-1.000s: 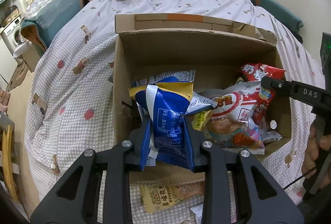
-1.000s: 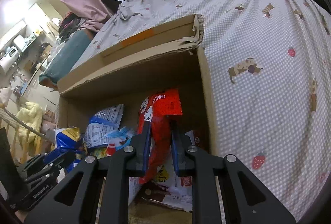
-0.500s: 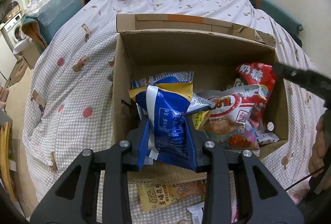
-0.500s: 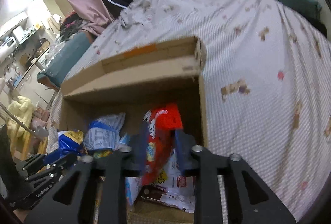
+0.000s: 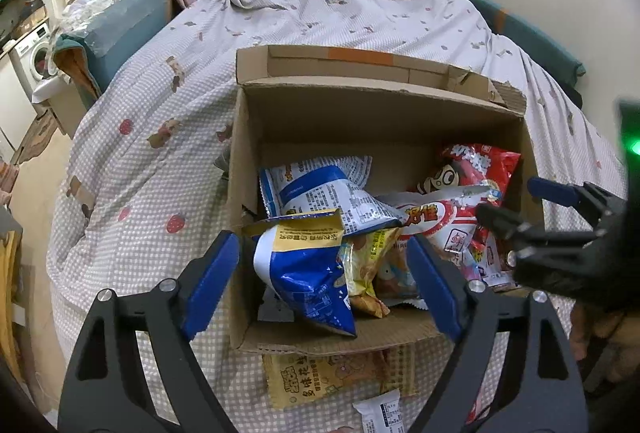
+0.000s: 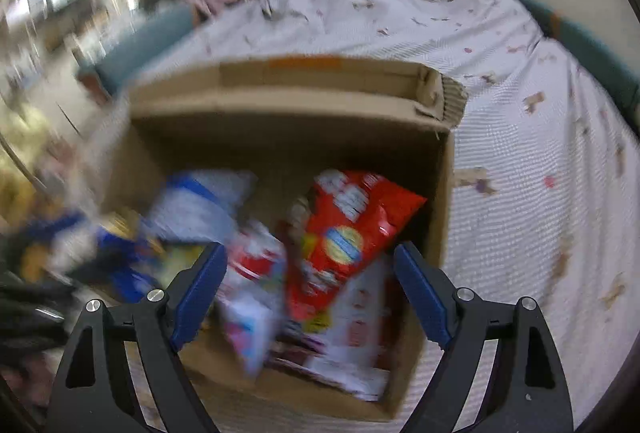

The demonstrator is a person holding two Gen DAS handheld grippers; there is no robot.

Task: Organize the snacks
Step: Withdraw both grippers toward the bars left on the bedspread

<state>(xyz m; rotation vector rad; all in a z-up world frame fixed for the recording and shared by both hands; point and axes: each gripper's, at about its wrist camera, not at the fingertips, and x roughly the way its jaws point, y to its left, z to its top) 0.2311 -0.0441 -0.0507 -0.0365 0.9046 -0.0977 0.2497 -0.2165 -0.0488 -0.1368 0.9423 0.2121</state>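
While both grippers gape, nothing is gripped:
Left gripper point(image 5: 326, 277): jaws spread, blue bag point(image 5: 308, 273) lying loose between them.
Cardboard box point(image 5: 360, 117): ahead of the jaws, snack bags heaped inside.
Right gripper point(image 6: 308, 291): jaws wide, red bag point(image 6: 348, 233) just beyond.
Bed point(image 5: 160, 169): checked sheet under the box.
Yellow packet point(image 5: 320, 381): below the left jaws, outside the box.

Glossy, crinkled foil-plastic blue snack bag point(image 5: 308, 273) and red snack bag point(image 6: 352, 233) lie in a matt, rough-edged corrugated cardboard box point(image 5: 360, 113); at 12 o'clock, soft matt checked cloth bedsheet point(image 5: 340, 5).
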